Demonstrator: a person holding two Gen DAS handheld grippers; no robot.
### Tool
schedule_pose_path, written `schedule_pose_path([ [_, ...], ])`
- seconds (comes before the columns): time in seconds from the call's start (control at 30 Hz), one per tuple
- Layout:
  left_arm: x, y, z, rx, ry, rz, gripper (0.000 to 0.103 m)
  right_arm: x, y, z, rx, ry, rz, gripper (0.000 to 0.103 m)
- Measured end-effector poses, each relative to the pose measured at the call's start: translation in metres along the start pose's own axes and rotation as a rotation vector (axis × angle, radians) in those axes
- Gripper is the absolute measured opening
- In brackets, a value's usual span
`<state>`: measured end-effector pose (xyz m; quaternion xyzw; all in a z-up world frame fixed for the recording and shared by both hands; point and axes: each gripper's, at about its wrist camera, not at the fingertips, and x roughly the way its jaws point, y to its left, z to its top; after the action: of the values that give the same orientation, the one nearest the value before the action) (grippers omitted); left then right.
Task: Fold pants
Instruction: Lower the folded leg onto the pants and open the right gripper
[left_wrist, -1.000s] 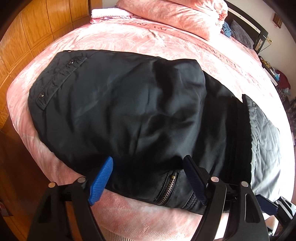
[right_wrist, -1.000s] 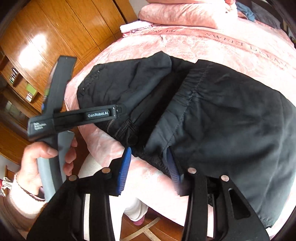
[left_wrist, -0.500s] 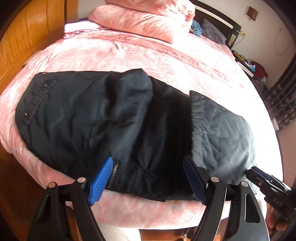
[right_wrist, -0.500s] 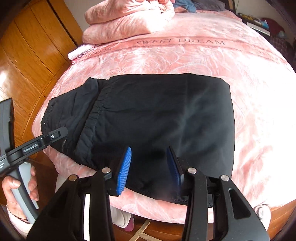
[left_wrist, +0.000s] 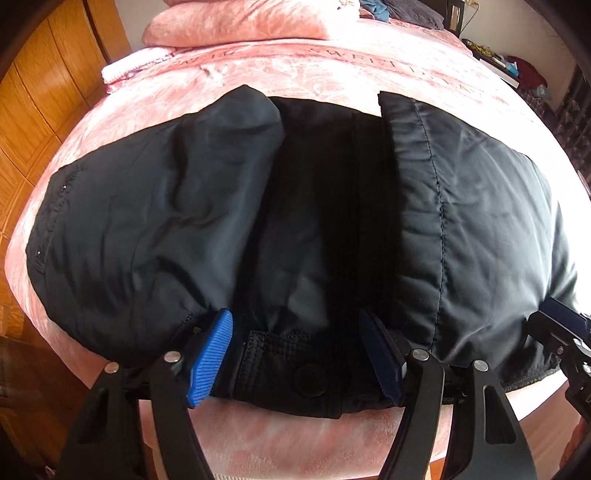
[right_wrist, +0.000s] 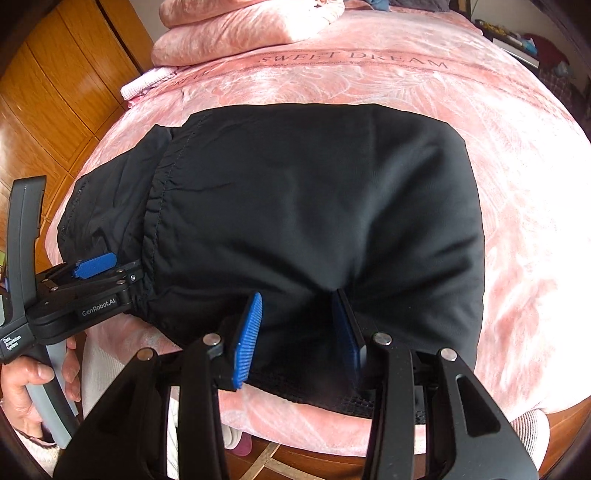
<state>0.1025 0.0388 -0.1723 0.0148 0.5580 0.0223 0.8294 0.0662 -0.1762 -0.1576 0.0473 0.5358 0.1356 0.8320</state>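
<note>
The black pants (right_wrist: 314, 221) lie half-folded along the near edge of the pink bed (right_wrist: 517, 184), where the left tongs (left_wrist: 295, 354), spread but just narrowing, straddle the waistband and the right tongs (right_wrist: 297, 339), partly spread, straddle the near hem, apparently poised to fold again.

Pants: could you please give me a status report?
Left gripper open, jaws just closing, waistband between. Right gripper open over edge of folded pants. Nothing blocking.
</note>
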Motion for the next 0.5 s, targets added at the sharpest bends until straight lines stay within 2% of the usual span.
schedule_pose_path([
  [0.13, -0.014, 0.008, -0.002, -0.024, -0.026, -0.021, 0.070, -0.027, -0.006, -0.001, 0.030, -0.067, 0.033, 0.040],
  [0.27, -0.026, 0.030, -0.007, -0.079, -0.072, -0.022, 0.070, -0.031, -0.019, -0.004, 0.075, -0.048, 0.077, 0.041],
  [0.33, -0.019, 0.042, -0.010, -0.096, -0.049, -0.012, 0.070, -0.015, -0.021, -0.008, 0.075, 0.001, 0.051, 0.039],
  [0.5, -0.009, 0.060, -0.014, -0.123, -0.016, -0.038, 0.071, -0.016, -0.019, -0.008, 0.096, -0.009, 0.044, 0.041],
])
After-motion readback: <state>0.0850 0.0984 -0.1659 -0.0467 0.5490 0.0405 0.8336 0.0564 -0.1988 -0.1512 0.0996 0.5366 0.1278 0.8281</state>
